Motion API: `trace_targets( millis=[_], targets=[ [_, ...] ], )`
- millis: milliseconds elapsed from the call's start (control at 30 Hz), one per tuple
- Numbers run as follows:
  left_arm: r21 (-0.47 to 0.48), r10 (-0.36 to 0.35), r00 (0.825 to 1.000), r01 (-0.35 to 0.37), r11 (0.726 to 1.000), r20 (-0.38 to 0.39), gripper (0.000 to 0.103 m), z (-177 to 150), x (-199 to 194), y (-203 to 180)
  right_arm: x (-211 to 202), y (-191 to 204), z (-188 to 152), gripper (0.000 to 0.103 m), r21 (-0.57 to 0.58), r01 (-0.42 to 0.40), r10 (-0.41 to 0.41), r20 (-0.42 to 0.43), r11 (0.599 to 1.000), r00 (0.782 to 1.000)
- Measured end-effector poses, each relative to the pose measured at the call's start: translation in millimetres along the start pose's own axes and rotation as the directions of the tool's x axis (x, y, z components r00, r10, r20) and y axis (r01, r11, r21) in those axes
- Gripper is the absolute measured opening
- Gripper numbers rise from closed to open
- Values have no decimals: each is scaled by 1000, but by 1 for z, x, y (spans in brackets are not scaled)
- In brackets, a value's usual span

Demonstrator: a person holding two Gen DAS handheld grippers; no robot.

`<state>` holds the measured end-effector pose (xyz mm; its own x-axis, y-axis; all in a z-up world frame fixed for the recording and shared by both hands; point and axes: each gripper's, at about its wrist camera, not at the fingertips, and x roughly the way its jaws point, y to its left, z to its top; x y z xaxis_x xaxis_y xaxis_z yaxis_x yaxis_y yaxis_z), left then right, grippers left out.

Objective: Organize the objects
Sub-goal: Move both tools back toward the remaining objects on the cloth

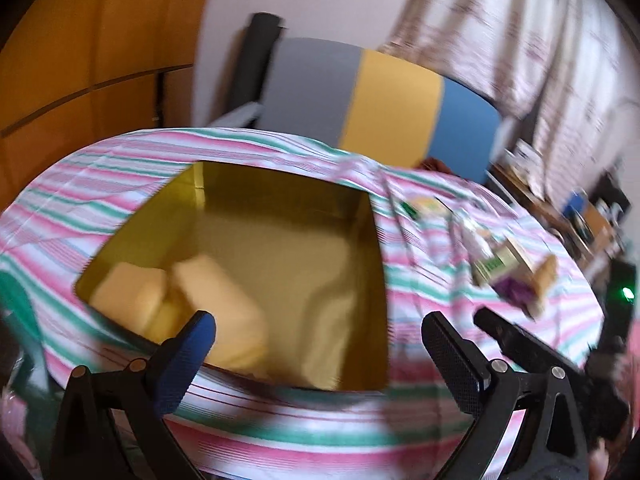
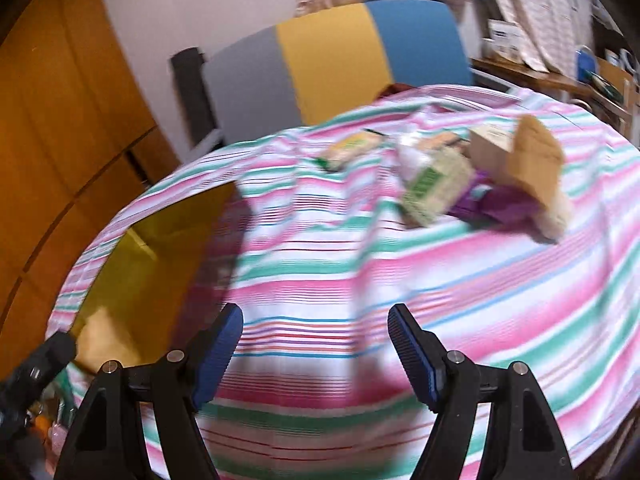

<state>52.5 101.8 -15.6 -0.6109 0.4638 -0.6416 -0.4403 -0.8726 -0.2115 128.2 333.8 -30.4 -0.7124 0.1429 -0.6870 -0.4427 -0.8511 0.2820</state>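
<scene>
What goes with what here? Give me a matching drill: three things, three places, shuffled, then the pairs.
Things:
1. yellow pads
2. green-labelled carton
3. tri-colour chair

Places:
A. behind the table
B. inside the gold box
C. on the striped cloth, beside the purple packet

Pairs: 1-B, 2-C, 3-A

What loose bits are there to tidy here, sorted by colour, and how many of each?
Pale yellow blocks, in the yellow box: 2
Green-and-white carton: 1
Brown cardboard box: 1
Purple wrapper: 1
Yellow-green flat packet: 1
Total: 6 (blur may hide more)
</scene>
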Motion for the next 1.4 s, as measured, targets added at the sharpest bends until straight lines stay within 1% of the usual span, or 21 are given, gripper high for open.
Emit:
trace_targets(
  millis=[100,200,267,367,433,467,533,633,733,833,933,967,1033,1067,1133,1200,1233,1300,1400],
  targets=[
    [48,-43,999,43,998,-4,103,-8,-1,-18,-2,-25,-3,76,8,53,-53,5,999,999],
    [77,-82,996,84,993,-20,103,-16,-1,-31,-1,-51,-6,76,9,115,-115,-14,993,993],
    [89,-92,995,95,991,-35,103,-20,1,-36,0,-72,-8,76,33,146,-145,-29,989,989],
    [100,-97,994,101,990,-51,103,-25,2,-42,-2,-97,-2,76,58,187,-185,-32,981,982],
    [99,-97,994,102,990,-56,103,-27,2,-43,-9,-114,12,76,76,226,-227,3,971,974],
    [95,-96,994,101,990,-55,103,-28,2,-43,-17,-125,24,76,105,245,-250,41,964,967],
    [94,-93,994,98,991,-57,103,-30,2,-43,-28,-138,44,76,152,252,-267,94,956,959],
    [94,-93,994,99,991,-63,103,-32,2,-45,-40,-158,84,76,224,253,-293,172,941,940],
    [104,-93,994,99,990,-64,103,-34,1,-47,-35,-171,110,76,271,250,-305,183,930,935],
    [110,-91,994,98,989,-62,103,-35,-1,-48,-20,-185,124,76,304,259,-311,137,917,940],
    [113,-94,993,101,988,-66,103,-36,0,-49,-4,-188,118,76,286,255,-286,72,924,955],
    [114,-93,993,100,988,-65,103,-37,0,-49,-1,-181,108,76,266,220,-246,67,938,967],
    [112,-93,993,100,989,-69,103,-37,0,-49,-2,-166,92,76,224,171,-189,60,960,980],
    [108,-95,993,103,989,-72,103,-37,1,-49,-2,-153,76,76,174,156,-165,41,972,985],
    [102,-96,993,104,989,-75,103,-38,1,-47,-3,-137,55,76,116,132,-136,30,985,990],
    [99,-95,992,103,990,-79,103,-39,1,-46,-10,-125,31,76,60,88,-91,41,994,995],
    [98,-95,992,102,990,-80,103,-39,1,-46,-15,-122,21,76,40,82,-84,51,996,995],
    [95,-93,993,100,990,-79,103,-40,0,-46,-22,-125,16,76,28,88,-90,87,996,992],
    [96,-96,993,103,990,-76,103,-40,0,-47,-36,-140,22,76,55,123,-130,165,991,978]
  ],
)
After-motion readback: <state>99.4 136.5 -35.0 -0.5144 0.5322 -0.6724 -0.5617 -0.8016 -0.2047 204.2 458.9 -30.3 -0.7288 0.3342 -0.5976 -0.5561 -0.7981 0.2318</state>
